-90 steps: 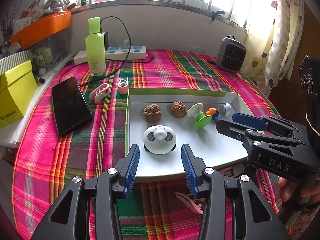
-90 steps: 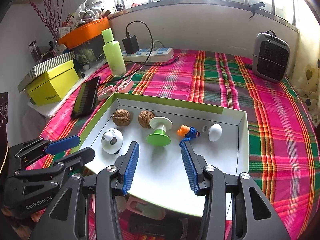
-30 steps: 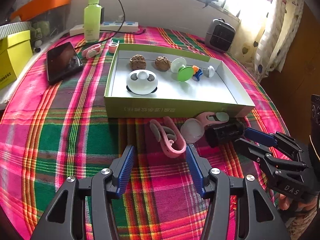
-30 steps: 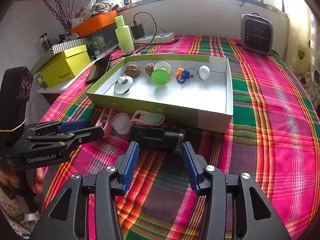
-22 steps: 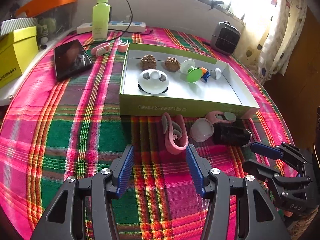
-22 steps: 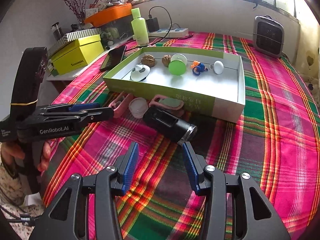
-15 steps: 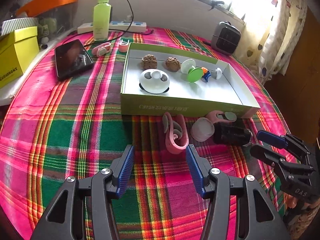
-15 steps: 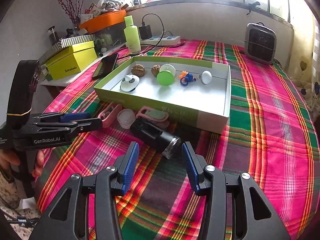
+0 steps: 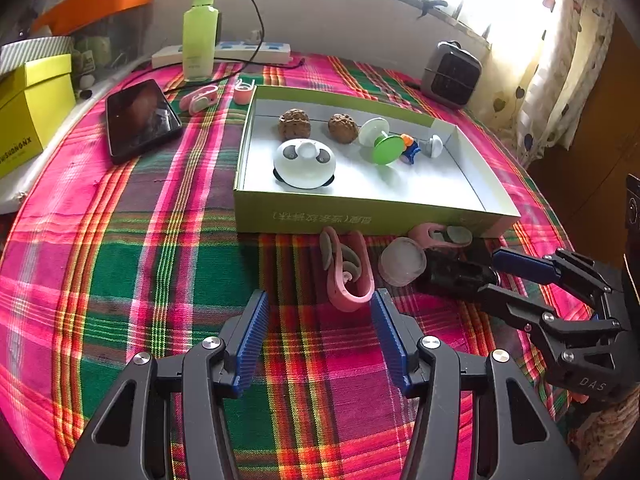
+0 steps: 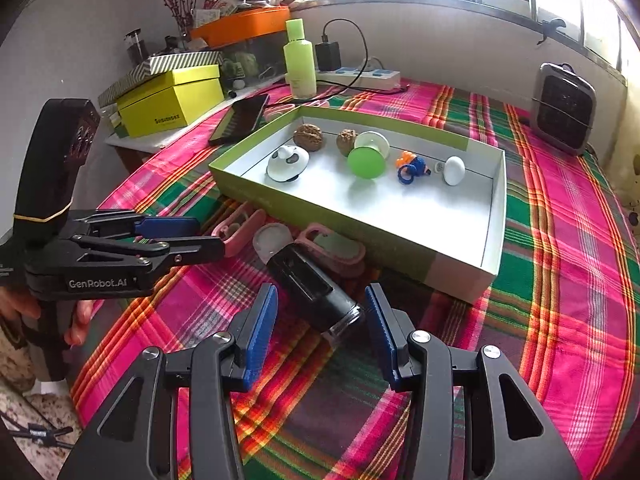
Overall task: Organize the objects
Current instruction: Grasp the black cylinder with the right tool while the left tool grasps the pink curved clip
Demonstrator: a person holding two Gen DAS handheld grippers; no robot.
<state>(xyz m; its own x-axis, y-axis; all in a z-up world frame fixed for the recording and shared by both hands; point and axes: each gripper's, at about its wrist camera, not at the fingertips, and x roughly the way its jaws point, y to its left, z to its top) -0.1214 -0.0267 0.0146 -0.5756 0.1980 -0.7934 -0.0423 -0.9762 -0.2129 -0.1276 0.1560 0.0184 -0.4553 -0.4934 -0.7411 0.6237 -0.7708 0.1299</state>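
Right wrist: pink clip (image 10: 335, 249) between black cylinder (image 10: 314, 293) and box (image 10: 460, 276).

left gripper (image 9: 316, 322): black plastic frame, triangular cut-outs in the linkage arms, silver round screws at the joints
left pads (image 9: 251, 344): blue, ribbed, long and flat
left side marking: white "GenRobot.AI" on the body, right wrist view
left handle: tall black grip, yellow rubber band around it
right gripper (image 10: 318, 332): same black frame, silver screws, triangular cut-outs
right pads (image 10: 262, 334): blue, ribbed
right side marking: "DAS" lettering, left wrist view
left hand (image 10: 76, 318): fingers under the handle
clothing: pale mottled patterned fabric by both hands
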